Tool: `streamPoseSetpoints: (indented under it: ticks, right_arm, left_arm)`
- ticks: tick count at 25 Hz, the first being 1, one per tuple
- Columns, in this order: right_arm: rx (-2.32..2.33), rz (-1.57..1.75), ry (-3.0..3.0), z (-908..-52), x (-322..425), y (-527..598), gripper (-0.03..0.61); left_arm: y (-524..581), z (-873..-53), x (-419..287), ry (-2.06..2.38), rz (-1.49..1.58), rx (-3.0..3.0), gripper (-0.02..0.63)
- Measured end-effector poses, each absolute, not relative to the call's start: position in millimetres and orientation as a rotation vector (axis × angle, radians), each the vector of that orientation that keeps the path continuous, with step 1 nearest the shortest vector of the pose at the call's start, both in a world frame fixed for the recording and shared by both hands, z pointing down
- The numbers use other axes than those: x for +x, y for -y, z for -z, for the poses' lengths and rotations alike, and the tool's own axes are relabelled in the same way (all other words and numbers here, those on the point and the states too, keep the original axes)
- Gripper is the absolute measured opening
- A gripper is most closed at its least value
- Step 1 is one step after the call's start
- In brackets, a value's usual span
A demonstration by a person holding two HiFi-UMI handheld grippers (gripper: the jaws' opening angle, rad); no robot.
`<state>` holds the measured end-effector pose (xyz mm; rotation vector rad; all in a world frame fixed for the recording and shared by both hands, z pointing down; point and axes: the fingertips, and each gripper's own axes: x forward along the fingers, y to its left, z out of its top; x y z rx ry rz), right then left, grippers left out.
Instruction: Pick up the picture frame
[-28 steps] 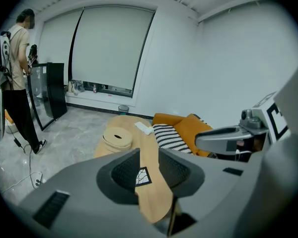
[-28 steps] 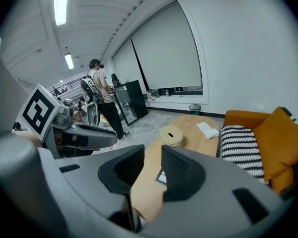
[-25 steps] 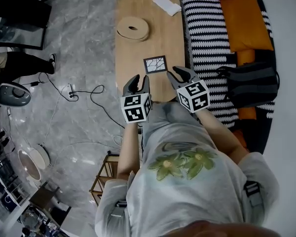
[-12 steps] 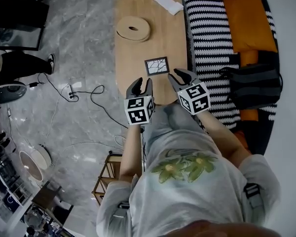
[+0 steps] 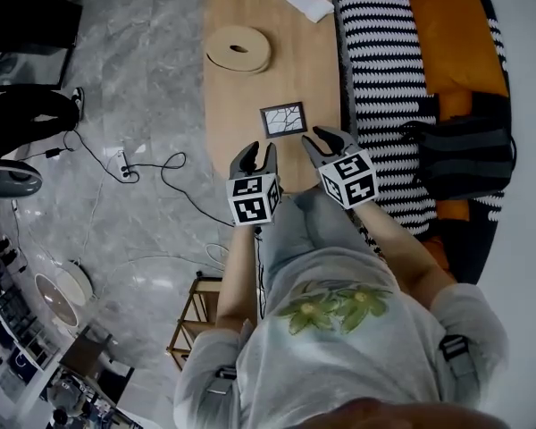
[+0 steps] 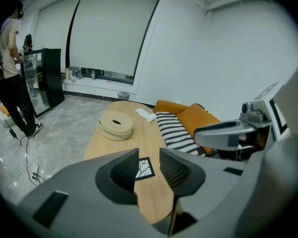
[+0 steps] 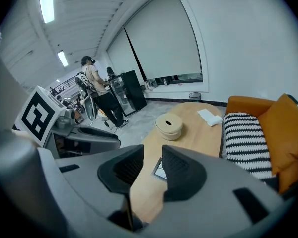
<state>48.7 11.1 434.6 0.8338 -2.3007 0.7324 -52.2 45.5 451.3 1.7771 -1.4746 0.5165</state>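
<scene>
picture frame (image 5: 283, 120) lay flat on desk (image 5: 241, 96), just ahead between both grippers, neither clearly nearer. left gripper (image 5: 254, 153) jaws apart, empty; right gripper (image 5: 323, 138) jaws opening, empty.

The desk (image 5: 247, 101) is light wood. The picture frame (image 5: 283, 120) on it is black, with a white crackle pattern.

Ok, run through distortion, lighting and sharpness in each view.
Head view: fisheye curves the table edges; light is even, the picture frame crisp. Left gripper view: black corners, bowed window blind, soft flat light. Right gripper view: same dark corners; the ceiling light strip blows out.
</scene>
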Motion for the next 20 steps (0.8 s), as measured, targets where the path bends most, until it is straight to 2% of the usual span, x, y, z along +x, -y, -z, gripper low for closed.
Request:
streamPoseSetpoints:
  ticks: [20]
  right_arm:
    - [0.85, -0.76, 2.255, -503.5, 56.1, 10.8, 0.103]
  left_arm:
    - [-23.5, -511.9, -61.3, 1.46, -0.561, 1.746, 0.127]
